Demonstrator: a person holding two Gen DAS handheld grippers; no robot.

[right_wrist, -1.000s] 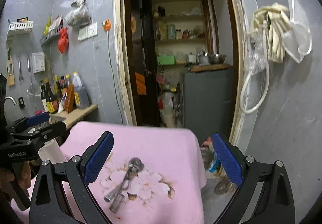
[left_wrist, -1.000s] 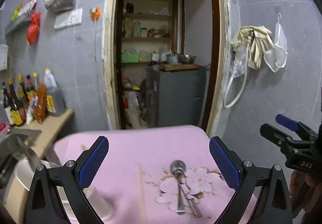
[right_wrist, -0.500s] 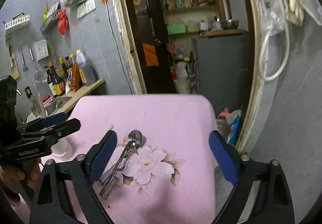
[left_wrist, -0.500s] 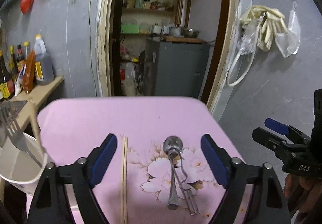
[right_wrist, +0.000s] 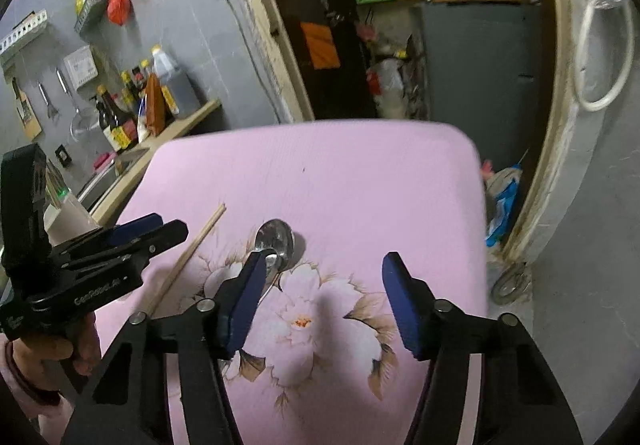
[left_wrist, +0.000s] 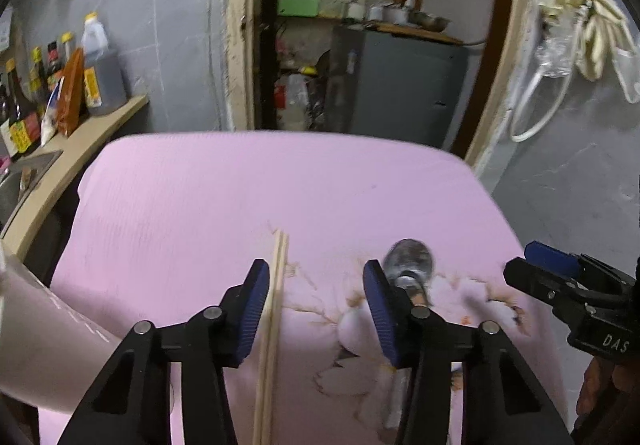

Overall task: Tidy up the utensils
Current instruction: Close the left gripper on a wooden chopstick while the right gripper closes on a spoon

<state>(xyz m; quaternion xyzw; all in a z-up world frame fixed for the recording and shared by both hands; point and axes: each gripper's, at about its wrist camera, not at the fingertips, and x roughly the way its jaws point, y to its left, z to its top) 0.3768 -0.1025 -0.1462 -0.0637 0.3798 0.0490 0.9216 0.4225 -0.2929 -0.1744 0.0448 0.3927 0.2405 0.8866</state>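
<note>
I have both tools low over the worktop (left_wrist: 200, 205), which is covered in a pink cloth with a flower print. My left gripper (left_wrist: 316, 309) has its fingers parted to a moderate gap and holds nothing. The pair of chopsticks (left_wrist: 276, 305) lies lengthwise just inside the left finger (left_wrist: 250, 315), running back under the tool. The spoon (left_wrist: 410, 259) has its bowl just beyond the tip of the right finger (left_wrist: 380, 315), with its handle hidden beneath that finger; other metal pieces may lie with it, but I cannot make them out here.

My right gripper (right_wrist: 320, 301) is also spread and empty. From its camera the spoon (right_wrist: 276, 239) sits at and just past the tip of its left finger (right_wrist: 244, 305), while the chopsticks (right_wrist: 188, 255) lie further out to that side, under the front of the left tool. Between its own fingers there is only printed cloth.

A white cup (left_wrist: 36, 329) stands well outside my left finger at the worktop's edge; I take it for the holder, though I cannot see into it.

My judgement: nothing is gripped, the chopsticks and spoon are loose on the cloth, so most of the sorting is left. The chopsticks look like the nearest pick for my left tool.
</note>
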